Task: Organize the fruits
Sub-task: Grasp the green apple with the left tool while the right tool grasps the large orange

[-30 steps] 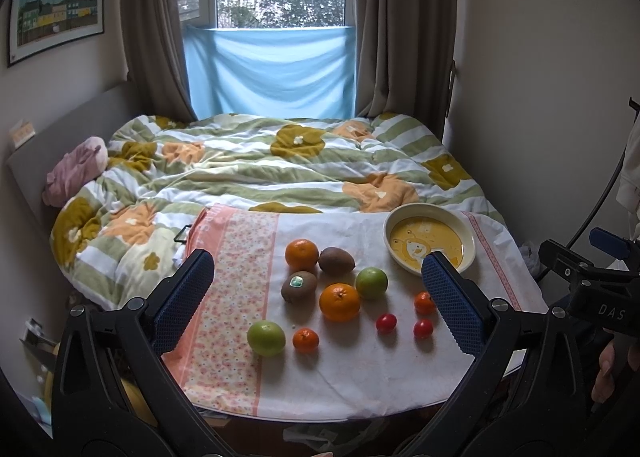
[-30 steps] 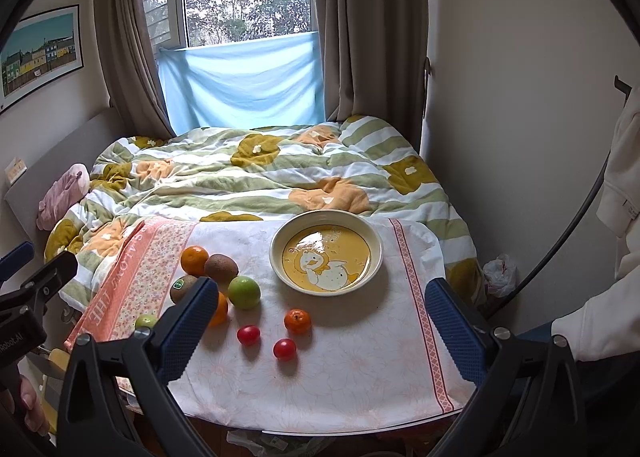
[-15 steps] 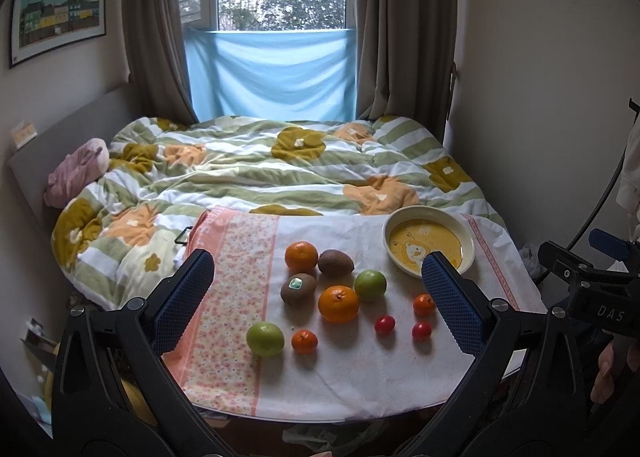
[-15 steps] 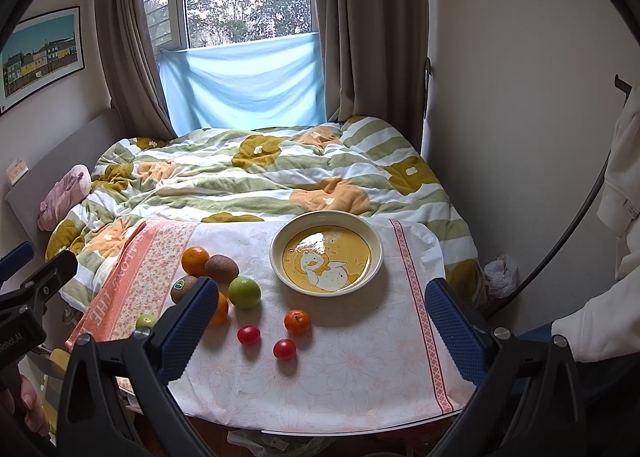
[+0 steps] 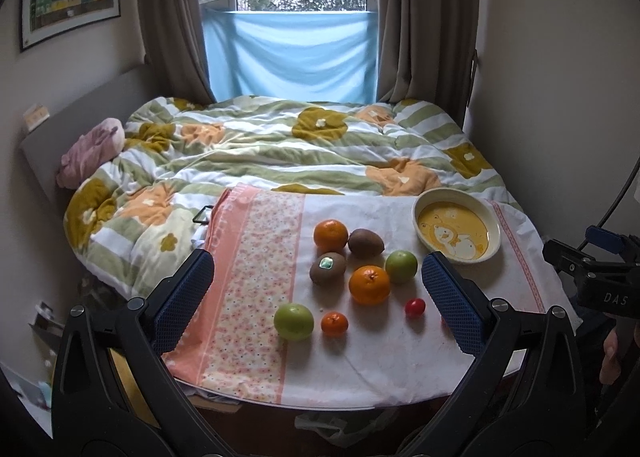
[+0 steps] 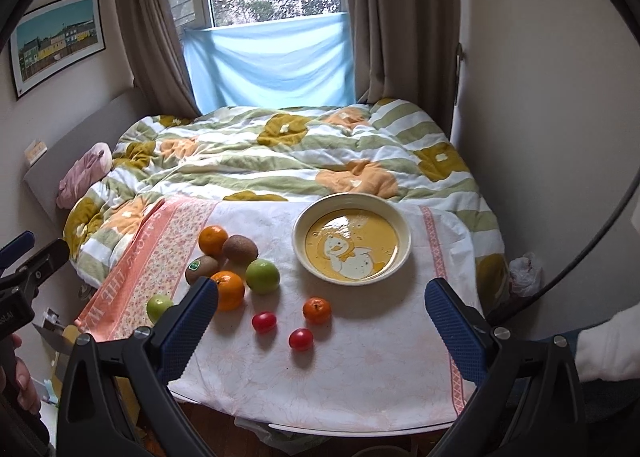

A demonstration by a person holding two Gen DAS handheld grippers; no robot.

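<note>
Both views above shared table

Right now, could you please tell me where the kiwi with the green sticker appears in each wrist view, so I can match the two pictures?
Left wrist view: the stickered kiwi lies near the picture's centre, left of the big orange.
Right wrist view: the stickered kiwi lies left of centre, just above the left blue pad.
Shared landmark: the duck bowl, to the kiwi's right in both views.

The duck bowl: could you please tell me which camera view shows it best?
The right wrist view: the duck bowl sits near centre, whole and empty. The left wrist view shows it smaller, off to the right, with the left hand-held gripper's finger close by.
</note>
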